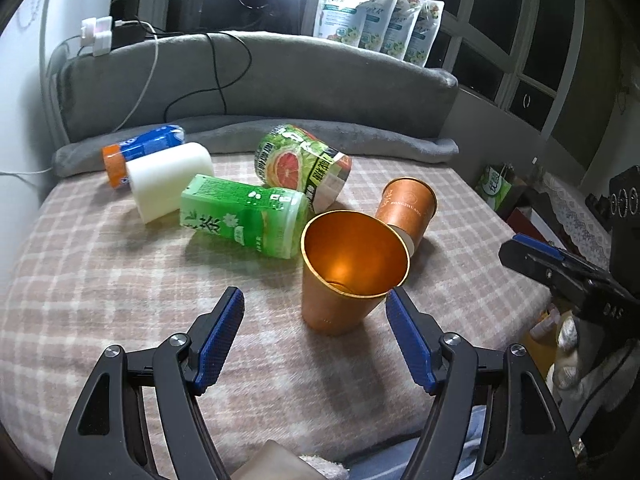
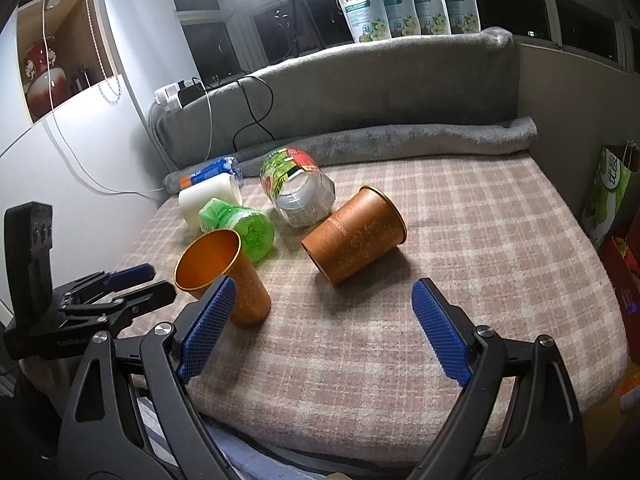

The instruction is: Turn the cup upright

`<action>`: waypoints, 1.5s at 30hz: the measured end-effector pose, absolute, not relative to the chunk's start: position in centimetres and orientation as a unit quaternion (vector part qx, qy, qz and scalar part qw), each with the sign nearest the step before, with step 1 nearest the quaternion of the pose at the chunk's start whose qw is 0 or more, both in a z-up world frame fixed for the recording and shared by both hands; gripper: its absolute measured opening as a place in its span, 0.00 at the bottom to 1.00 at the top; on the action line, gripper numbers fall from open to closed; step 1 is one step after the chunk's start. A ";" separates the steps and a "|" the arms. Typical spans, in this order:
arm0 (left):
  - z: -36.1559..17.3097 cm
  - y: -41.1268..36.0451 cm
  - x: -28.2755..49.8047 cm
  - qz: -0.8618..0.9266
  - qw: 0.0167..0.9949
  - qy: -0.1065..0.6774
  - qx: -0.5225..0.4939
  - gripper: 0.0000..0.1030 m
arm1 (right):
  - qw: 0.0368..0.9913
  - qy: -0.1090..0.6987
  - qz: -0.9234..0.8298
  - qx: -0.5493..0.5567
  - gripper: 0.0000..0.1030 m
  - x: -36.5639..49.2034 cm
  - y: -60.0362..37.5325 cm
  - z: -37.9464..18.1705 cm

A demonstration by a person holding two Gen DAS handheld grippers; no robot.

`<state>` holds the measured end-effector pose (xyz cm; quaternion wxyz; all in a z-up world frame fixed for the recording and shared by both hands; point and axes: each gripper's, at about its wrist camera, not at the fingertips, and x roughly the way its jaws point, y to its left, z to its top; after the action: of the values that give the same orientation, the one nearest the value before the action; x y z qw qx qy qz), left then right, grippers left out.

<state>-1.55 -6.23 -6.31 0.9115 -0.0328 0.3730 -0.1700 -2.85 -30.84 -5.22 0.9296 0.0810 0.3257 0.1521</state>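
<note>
An orange cup (image 1: 340, 280) stands upright on the plaid blanket (image 1: 120, 280), mouth up, just ahead of my open left gripper (image 1: 316, 304); its right fingertip is near the cup's rim. It also shows in the right wrist view (image 2: 224, 272). A second orange cup (image 1: 408, 208) lies on its side behind it, also seen in the right wrist view (image 2: 354, 234). My right gripper (image 2: 324, 300) is open and empty, short of the lying cup. The left gripper shows at the left of the right wrist view (image 2: 120, 288).
A green tea bottle (image 1: 244, 216), a white roll (image 1: 168, 180), a grapefruit-label container (image 1: 304, 164) and a blue-orange bottle (image 1: 140, 152) lie behind the cups. A grey cushion (image 1: 260, 80) backs the blanket. Several pouches (image 1: 380, 20) stand on the sill. Blanket edge drops at right.
</note>
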 end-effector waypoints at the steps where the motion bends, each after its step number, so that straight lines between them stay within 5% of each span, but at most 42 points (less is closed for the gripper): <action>1: -6.1 -5.9 -1.8 -0.166 0.915 0.367 -0.033 0.71 | 0.931 0.323 0.151 0.080 0.89 -2.8 -30.8 -5.1; 15: -0.1 -3.2 -4.5 -0.040 0.982 0.185 -0.023 0.81 | 0.974 0.211 0.077 0.010 0.92 -3.1 -28.3 -1.1; 17: 0.2 -3.0 -4.4 -0.036 0.982 0.181 -0.028 0.81 | 0.979 0.193 0.068 0.008 1.00 -3.2 -28.0 -0.7; 26: 0.4 -1.7 -4.4 -0.022 0.983 0.174 -0.061 0.91 | 0.987 0.155 0.035 0.024 1.00 -3.1 -28.3 -0.1; 45: -0.2 -1.9 -3.6 -0.028 0.978 0.197 -0.059 0.91 | 0.991 0.131 0.011 0.007 1.00 -3.3 -28.4 0.2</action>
<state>-3.65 -1.88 -0.20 0.9782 -0.0589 0.1969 -0.0284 -3.25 -28.37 0.17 0.9912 0.0065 0.1314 0.0108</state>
